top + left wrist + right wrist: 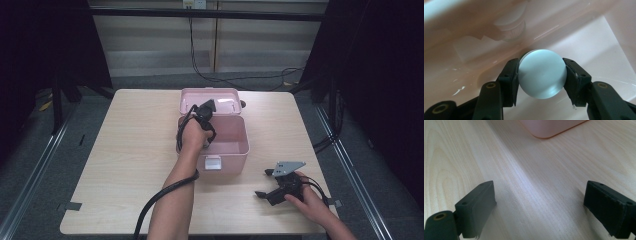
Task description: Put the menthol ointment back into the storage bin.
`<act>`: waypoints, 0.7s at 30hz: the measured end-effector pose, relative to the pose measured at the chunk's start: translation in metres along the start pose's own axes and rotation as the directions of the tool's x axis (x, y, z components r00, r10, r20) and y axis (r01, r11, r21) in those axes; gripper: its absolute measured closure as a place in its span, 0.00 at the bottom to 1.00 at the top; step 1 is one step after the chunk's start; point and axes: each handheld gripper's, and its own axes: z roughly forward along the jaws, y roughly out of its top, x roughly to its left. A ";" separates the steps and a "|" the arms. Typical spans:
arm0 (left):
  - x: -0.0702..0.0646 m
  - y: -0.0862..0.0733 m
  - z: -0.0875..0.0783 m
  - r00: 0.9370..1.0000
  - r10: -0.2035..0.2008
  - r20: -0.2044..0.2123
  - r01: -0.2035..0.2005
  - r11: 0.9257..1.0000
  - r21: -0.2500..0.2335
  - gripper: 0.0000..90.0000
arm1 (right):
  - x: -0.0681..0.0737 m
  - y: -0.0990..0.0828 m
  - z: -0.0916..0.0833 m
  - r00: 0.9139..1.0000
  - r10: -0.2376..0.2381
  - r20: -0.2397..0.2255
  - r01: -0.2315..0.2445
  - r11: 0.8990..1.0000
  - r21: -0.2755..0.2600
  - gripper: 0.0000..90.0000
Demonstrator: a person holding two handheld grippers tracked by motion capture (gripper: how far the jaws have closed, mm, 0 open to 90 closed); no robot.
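Observation:
A pale blue, glossy round object [541, 73] sits between the two black jaws of my left gripper [541, 68], which is shut on it. It is held inside an open pink box [235, 150], close to the inner wall [586, 37]. In the high view the left gripper [205, 112] reaches down into the box at its left side, in front of the raised lid [220, 100]. My right gripper [264, 183] lies on the table at the front right, open with nothing in it. Its jaws [539, 195] stand wide apart over bare wood, with a corner of the pink box [549, 127] ahead.
The light wooden table [135, 150] is bare left of the box and along its front edge. A whitish round fitting [510, 27] sticks out of the box wall above the held object. Dark floor, rails and cables surround the table.

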 end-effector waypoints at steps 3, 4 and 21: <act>0.000 0.000 0.001 1.000 0.002 -0.003 -0.002 1.000 0.000 0.55 | 0.000 0.000 0.000 1.000 0.000 0.000 0.000 1.000 0.000 0.11; 0.001 0.000 0.000 1.000 0.011 -0.005 -0.011 1.000 -0.008 0.55 | 0.000 0.000 0.000 1.000 0.000 0.000 0.000 1.000 0.000 0.11; 0.002 -0.001 -0.007 1.000 -0.011 -0.004 0.011 1.000 0.002 0.50 | 0.000 0.000 0.000 1.000 0.000 0.000 0.000 1.000 0.000 0.11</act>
